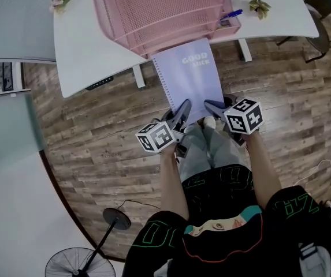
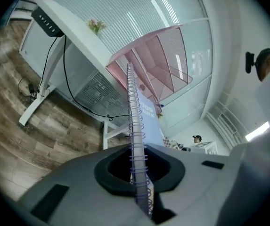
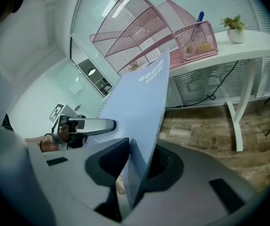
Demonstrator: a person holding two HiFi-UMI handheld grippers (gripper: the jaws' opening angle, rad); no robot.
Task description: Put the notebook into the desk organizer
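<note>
Your left gripper [image 2: 142, 173] is clamped on the spiral spine of the lilac spiral-bound paper notebook [image 1: 191, 77], at the corner farthest from the pink wire-mesh desk organizer [image 1: 165, 10]. The wire coil runs straight out between the jaws toward the organizer.

Your right gripper [image 3: 135, 168] pinches the opposite far corner, on the loose-page edge. The cover passes right between its jaws, and they look pressed onto it.

The two-corner hold makes sense. The cover is floppy, so one grip would let it sag or fan open. With the spine pinned on one side and the pages on the other, it stays a flat slab you can steer.

The notebook is in the air, cover up. Its leading short edge is just short of the organizer's front and not yet inside any tier. It hangs over the wooden floor [image 1: 96, 131], just off the edge of the white desk [image 1: 84, 45] that carries the organizer.

My read is approach phase, insertion not started. Next you need to line the leading edge up with a tier mouth and slide it in flat.

Risk: the pink mesh pen cup [image 3: 196, 36] with the blue pen [image 1: 231, 14] sits at the organizer's right front corner. Keep the page-side edge clear of it.
</note>
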